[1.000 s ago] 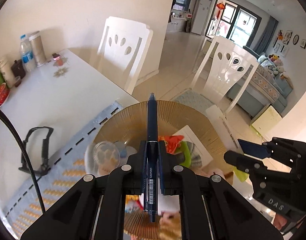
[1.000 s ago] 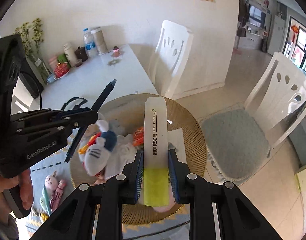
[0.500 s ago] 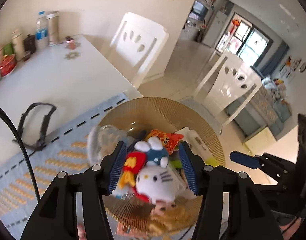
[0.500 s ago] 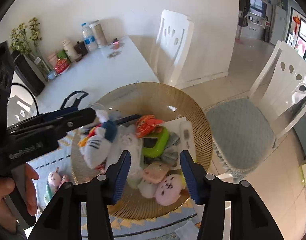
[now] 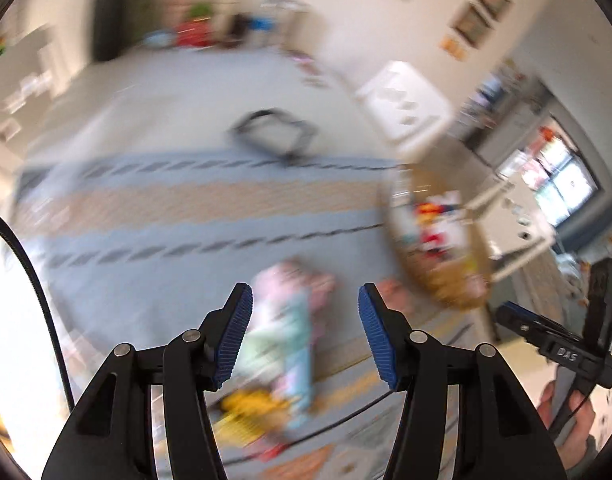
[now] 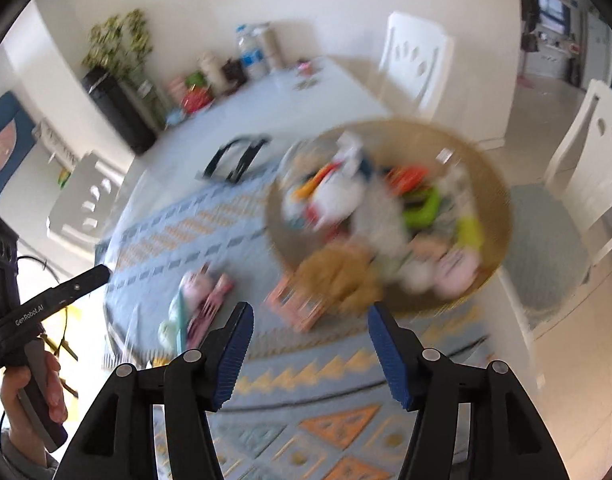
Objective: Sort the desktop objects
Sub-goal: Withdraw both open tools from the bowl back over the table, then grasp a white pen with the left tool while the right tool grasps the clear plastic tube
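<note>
Left gripper (image 5: 304,334) jaws apart, empty; blurred pastel plush toy (image 5: 284,344) dead ahead, long axis along fingers. Right gripper (image 6: 308,350) opening, empty, farther off.

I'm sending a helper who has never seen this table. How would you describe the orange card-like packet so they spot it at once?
Start at the big round woven basket heaped with toys on the patterned table mat. The orange packet lies flat on the mat against the basket's near rim, partly under a tan fuzzy toy. Unlike the pastel plush toy to its left, it is flat, angular and orange.
</note>
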